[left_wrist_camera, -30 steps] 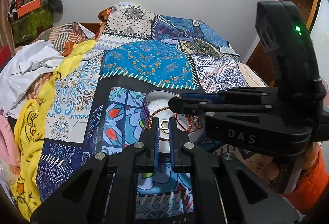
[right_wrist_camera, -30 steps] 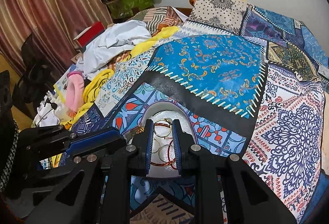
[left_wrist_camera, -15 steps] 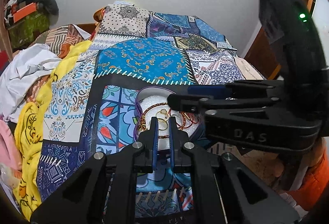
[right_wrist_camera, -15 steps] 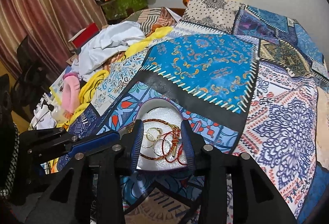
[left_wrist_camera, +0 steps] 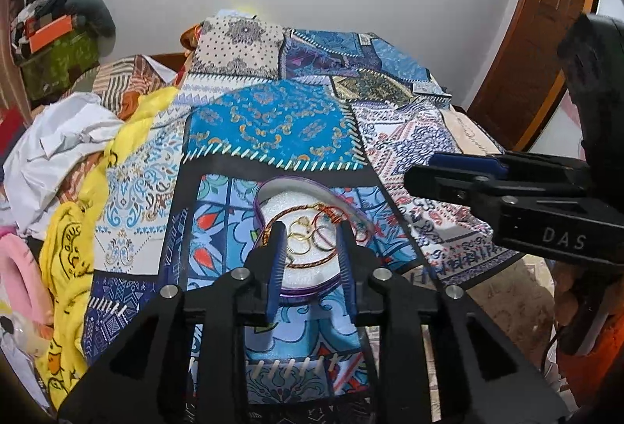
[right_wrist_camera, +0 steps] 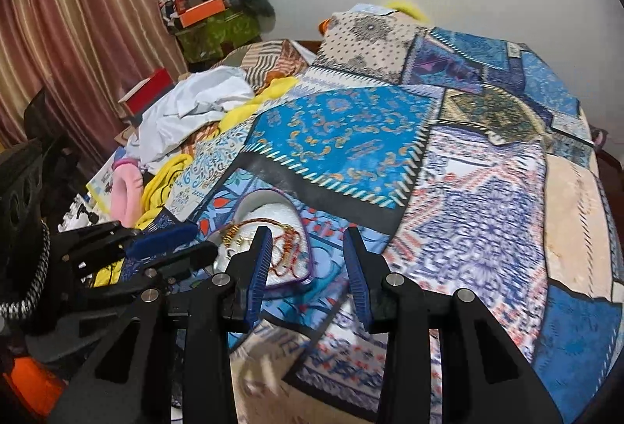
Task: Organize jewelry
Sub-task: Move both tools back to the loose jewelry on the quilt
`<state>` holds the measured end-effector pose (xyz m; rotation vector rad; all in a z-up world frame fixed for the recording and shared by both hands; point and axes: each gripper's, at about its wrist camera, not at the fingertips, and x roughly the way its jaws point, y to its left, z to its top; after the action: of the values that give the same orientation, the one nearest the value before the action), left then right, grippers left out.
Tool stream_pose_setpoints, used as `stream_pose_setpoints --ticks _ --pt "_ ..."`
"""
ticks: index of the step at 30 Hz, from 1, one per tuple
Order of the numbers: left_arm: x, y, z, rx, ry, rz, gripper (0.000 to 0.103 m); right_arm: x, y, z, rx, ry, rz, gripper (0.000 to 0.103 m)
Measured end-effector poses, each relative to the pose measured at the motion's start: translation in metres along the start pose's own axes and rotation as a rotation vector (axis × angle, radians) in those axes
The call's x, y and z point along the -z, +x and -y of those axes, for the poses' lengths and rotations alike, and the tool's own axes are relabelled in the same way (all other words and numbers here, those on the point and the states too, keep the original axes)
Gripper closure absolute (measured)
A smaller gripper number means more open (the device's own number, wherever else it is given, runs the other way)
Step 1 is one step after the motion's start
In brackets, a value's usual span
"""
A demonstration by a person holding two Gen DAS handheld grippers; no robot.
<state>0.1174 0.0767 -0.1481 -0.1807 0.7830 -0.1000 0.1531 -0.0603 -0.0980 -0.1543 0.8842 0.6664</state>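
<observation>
A purple-rimmed jewelry box (left_wrist_camera: 269, 190) with a white foam lining lies open on the patterned bedspread; it also shows in the right wrist view (right_wrist_camera: 302, 225). Inside it lie gold rings (left_wrist_camera: 300, 231), red bangles (left_wrist_camera: 325, 223) and a brown beaded chain (left_wrist_camera: 312, 262). My left gripper (left_wrist_camera: 310, 233) is open and empty, its fingers straddling the box just above the jewelry. My right gripper (right_wrist_camera: 308, 242) is open and empty, off to the box's right above the bedspread; it shows at the right of the left wrist view (left_wrist_camera: 460, 174).
The patchwork bedspread (left_wrist_camera: 273, 124) covers the bed. White cloth (left_wrist_camera: 58, 147), a yellow cloth (left_wrist_camera: 74, 241) and a pink item (right_wrist_camera: 126, 196) are piled along the left side. A wooden door (left_wrist_camera: 542, 46) stands at right, striped curtains (right_wrist_camera: 78, 34) at left.
Both grippers opened from nearly shut. The right gripper drew back and to the right, away from the box. The left gripper now straddles the jewelry with spread fingers.
</observation>
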Motion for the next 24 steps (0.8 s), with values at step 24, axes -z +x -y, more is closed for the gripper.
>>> stream_pose_setpoints --ticks 24 --pt "-0.02 0.0 0.084 0.066 0.115 0.018 0.057 0.052 -0.081 0.079 0.171 0.145 0.068 0.068"
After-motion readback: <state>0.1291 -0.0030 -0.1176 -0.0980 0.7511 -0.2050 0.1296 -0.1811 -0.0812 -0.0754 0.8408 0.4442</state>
